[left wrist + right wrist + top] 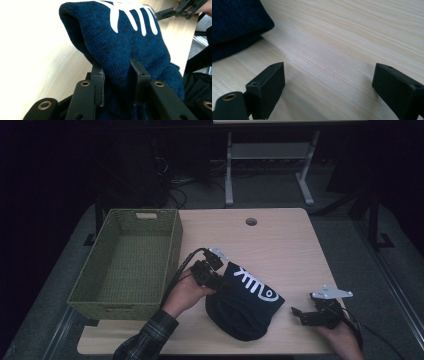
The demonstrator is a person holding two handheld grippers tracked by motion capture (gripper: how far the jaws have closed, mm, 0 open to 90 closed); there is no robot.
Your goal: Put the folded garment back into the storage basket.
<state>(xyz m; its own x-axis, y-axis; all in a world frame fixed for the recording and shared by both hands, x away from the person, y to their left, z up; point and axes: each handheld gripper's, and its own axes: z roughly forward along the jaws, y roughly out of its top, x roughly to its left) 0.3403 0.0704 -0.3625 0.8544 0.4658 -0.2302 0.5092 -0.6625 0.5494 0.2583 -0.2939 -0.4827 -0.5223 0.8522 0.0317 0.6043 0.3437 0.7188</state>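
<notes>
Navy knit garment with white lettering (247,305) lying bunched on the light wooden table (280,245), its upper edge being pinched and lifted by the left gripper (220,282); jaws closing narrowly on a fold of the blue fabric, pads pressing it from both sides in the left gripper view. Right gripper (297,314) resting low on the tabletop just right of the garment, jaws standing wide with bare wood between them. Green woven basket (172,237) sitting at the table's left side.
</notes>
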